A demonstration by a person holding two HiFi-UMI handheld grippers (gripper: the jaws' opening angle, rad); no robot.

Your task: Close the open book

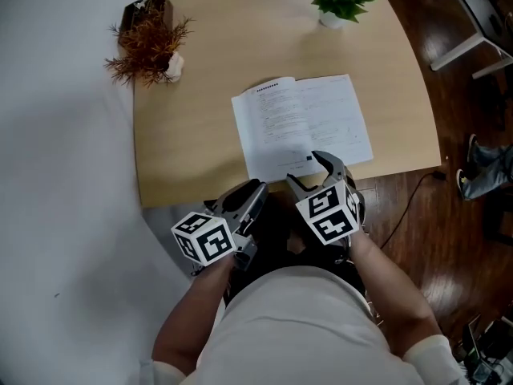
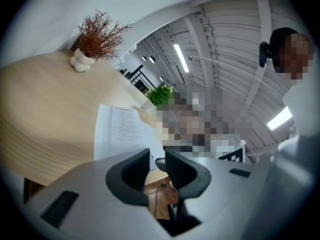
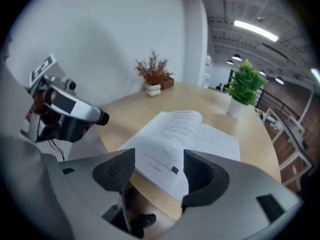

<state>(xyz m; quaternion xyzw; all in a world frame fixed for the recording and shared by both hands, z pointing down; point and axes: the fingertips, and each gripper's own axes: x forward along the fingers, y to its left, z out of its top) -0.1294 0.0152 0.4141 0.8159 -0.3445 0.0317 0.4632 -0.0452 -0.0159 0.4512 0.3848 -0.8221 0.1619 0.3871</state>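
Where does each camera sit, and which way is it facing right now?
Head view: on the person's head, looking steeply down at the table and open book; forearms, left gripper, right gripper show.
Left gripper view: on the left gripper, facing across the table toward the dried plant; own jaws show.
Right gripper view: on the right gripper, angled down at the book; own jaws, left gripper show.
All three share the book.
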